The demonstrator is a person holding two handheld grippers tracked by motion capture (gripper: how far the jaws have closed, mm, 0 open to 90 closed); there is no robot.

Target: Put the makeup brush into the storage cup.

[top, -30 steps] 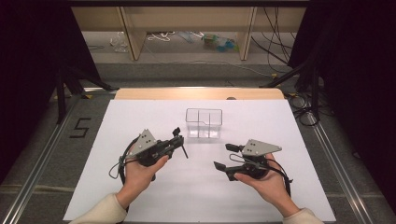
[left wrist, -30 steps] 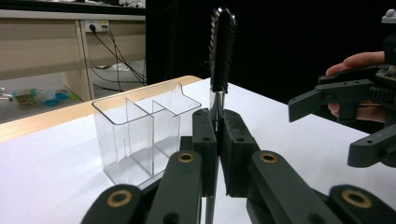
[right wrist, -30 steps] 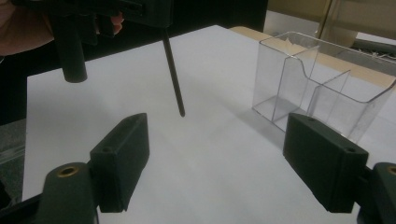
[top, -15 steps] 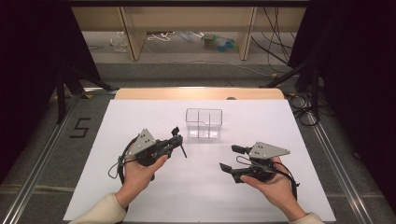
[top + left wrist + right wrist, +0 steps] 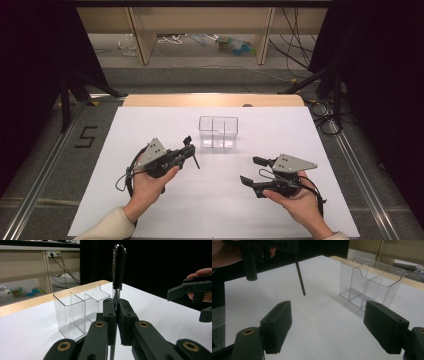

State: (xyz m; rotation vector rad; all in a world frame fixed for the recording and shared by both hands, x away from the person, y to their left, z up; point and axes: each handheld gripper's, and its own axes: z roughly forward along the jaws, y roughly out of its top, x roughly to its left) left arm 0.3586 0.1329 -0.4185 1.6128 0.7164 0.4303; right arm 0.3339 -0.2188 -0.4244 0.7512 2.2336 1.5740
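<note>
A clear plastic container (image 5: 218, 131) with three compartments stands empty at the middle of the white table; it is also visible as the container (image 5: 77, 310) and the container (image 5: 372, 282). My left gripper (image 5: 190, 150) sits left of it, shut on a thin black stick (image 5: 194, 157) with a ridged head (image 5: 118, 267). The stick stands roughly upright, head up, with its lower end (image 5: 300, 275) hanging above the sheet. My right gripper (image 5: 254, 171) is held to the right and nearer the person. Its jaws stand wide open with nothing between them, aimed toward the container.
A white sheet (image 5: 150, 125) covers the table, with a wooden strip (image 5: 210, 100) along its far edge. Behind stands a shelf with cables and litter (image 5: 235, 45). Metal rails (image 5: 45, 165) run along both sides, and a "5" (image 5: 86, 136) marks the floor at left.
My right gripper has drifted a little to the right and toward the person, still open. The left gripper and its stick have stayed in place.
</note>
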